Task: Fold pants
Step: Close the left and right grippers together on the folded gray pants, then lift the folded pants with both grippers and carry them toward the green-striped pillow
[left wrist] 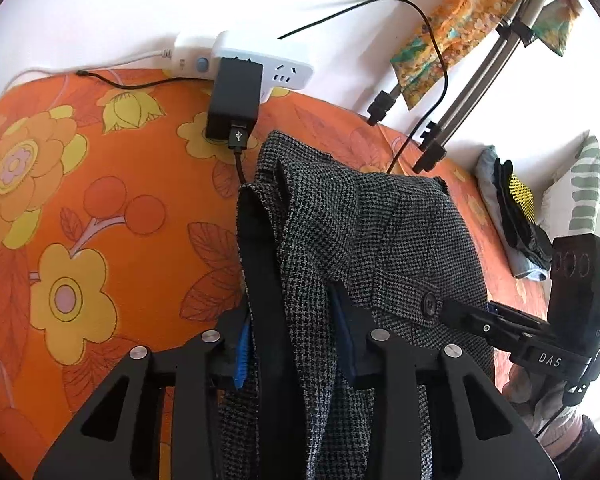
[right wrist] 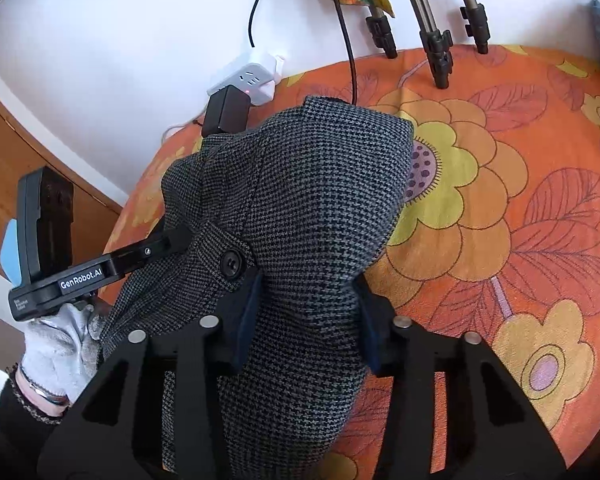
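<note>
Grey houndstooth pants [left wrist: 360, 232] with a black button [left wrist: 430, 305] hang bunched over an orange flowered bedsheet [left wrist: 80, 200]. My left gripper [left wrist: 296, 340] is shut on the pants' waistband, cloth pinched between its blue pads. My right gripper [right wrist: 308, 320] is shut on another part of the pants [right wrist: 300, 200], the fabric draped between its fingers. The right gripper also shows at the right of the left wrist view [left wrist: 472, 320], touching the waistband by the button. The left gripper shows at the left of the right wrist view [right wrist: 156, 248], gripping near the button [right wrist: 232, 263].
A white power strip [left wrist: 260, 60] with a black charger [left wrist: 234, 100] and cables lies at the bed's far edge by the wall. Tripod legs [right wrist: 440, 56] stand on the sheet at the back. Folded clothes [left wrist: 516, 216] lie at the right. A wooden board [right wrist: 20, 152] stands left.
</note>
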The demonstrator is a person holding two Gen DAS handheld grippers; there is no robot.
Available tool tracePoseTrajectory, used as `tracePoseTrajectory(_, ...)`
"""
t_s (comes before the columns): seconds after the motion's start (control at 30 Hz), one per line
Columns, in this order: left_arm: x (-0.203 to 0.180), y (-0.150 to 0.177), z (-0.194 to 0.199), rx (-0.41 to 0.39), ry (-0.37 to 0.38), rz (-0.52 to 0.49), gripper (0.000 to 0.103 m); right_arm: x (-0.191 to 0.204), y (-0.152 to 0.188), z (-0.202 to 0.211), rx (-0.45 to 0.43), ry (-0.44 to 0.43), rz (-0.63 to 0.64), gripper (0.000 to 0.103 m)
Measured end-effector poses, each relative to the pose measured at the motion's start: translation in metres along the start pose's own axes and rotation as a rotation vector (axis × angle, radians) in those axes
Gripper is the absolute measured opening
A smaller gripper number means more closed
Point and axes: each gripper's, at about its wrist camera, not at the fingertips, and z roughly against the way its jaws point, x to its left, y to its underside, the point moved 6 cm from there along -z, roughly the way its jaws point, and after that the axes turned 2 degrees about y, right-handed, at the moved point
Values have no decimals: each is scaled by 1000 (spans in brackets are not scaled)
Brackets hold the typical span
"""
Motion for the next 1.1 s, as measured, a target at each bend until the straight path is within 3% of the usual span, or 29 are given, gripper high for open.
tracePoseTrajectory(0.07,6,-1,-2,-13,16,45,41,-1,0,0,0,-7,-9,41)
tracePoseTrajectory(0.13,6,-1,-1,-24,21,44,35,0,1,1,0,7,6,32)
tracePoseTrajectory(0.2,-3,0,3,-47,-20,-8,27,3,2,2,-5,21,24,24)
tracePoseTrajectory(0.33,-10,-1,16,-84,-40,-21,23,16,1,9,-31,73,90,18)
tracePoseTrajectory(0.67,-40,7,55,-156,-81,-122,20,49,7,48,-100,161,247,16)
tracePoseTrajectory(1.1,-82,18,95,-211,-41,-167,19,73,29,104,-214,230,334,13)
